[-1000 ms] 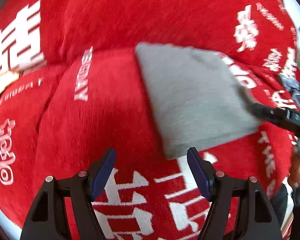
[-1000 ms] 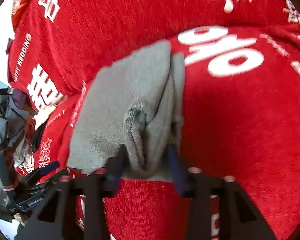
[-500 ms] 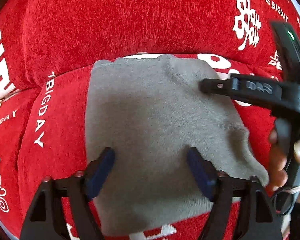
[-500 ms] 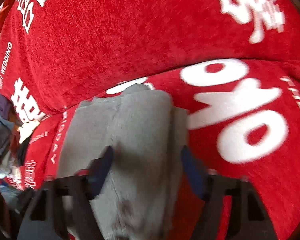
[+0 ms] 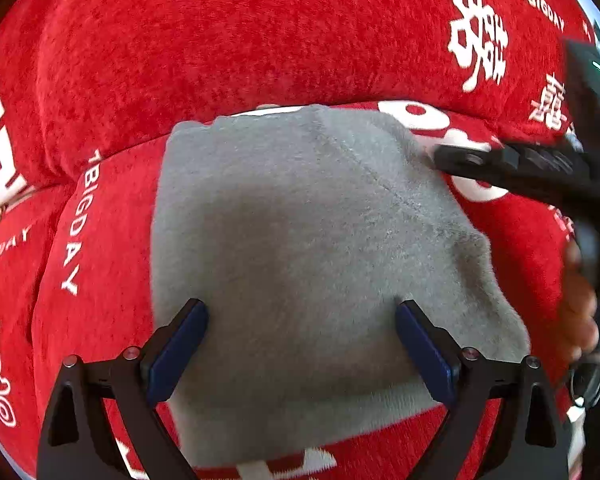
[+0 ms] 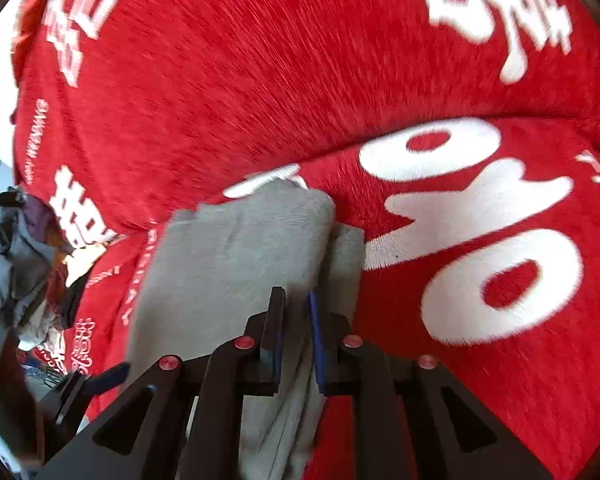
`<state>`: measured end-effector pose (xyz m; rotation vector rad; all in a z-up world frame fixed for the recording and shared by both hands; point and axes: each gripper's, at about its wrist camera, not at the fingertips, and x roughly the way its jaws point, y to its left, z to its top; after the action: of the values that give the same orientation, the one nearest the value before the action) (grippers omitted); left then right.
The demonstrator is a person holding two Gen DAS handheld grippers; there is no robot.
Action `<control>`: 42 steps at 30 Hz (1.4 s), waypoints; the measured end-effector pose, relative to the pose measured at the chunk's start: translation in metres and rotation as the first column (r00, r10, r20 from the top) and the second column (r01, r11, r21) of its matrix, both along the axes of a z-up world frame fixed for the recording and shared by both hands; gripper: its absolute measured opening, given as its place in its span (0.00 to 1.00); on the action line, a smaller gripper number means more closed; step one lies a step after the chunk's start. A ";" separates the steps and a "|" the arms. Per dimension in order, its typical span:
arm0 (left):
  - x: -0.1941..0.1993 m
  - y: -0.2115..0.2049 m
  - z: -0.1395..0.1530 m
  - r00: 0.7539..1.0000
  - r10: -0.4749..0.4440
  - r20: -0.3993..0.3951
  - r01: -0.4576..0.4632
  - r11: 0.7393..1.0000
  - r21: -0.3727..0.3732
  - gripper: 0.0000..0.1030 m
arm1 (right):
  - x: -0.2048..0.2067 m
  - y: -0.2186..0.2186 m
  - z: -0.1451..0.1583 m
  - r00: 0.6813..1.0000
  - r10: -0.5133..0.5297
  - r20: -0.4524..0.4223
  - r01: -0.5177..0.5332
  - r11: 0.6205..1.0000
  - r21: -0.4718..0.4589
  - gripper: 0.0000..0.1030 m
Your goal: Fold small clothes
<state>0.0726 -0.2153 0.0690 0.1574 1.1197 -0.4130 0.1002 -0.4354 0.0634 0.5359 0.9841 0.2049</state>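
Note:
A small grey knit garment [image 5: 300, 240] lies spread flat on a red plush cover [image 5: 260, 40] with white lettering. My left gripper [image 5: 302, 338] hovers over the garment's near part. Its jaws are opening wide, the cloth lies beneath and between them, and the blue pads [image 5: 180, 344] do not press on it. In the right wrist view the garment [image 6: 228, 264] shows a folded right edge. My right gripper [image 6: 296, 312] is closing its jaws on that edge, and grey cloth fills the narrow gap. From the left wrist view, the right gripper's black body [image 5: 512, 164] reaches the garment's far right corner.
The red cover [image 6: 260, 80] rises into a cushioned back behind the garment. A heap of mixed clothes [image 6: 24, 264] lies off the cover's left end. A person's hand [image 5: 576, 312] holds the right gripper at the right edge. The left gripper's finger [image 6: 104, 376] shows low on the left.
My left gripper slid over the garment and its jaws widened. The right gripper's jaws went from wide to nearly shut on the garment's right edge. The garment now lies flatter.

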 end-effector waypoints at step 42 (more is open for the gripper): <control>0.081 0.058 -0.022 0.975 0.221 -0.038 -0.220 0.975 0.022 0.92 | 0.063 0.094 0.002 0.969 0.156 -0.192 -0.210 0.930 -0.301 0.77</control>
<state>0.1533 -0.1572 0.0474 0.0392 1.1664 -0.2084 0.1632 -0.3414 0.0658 0.1638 1.2042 0.1652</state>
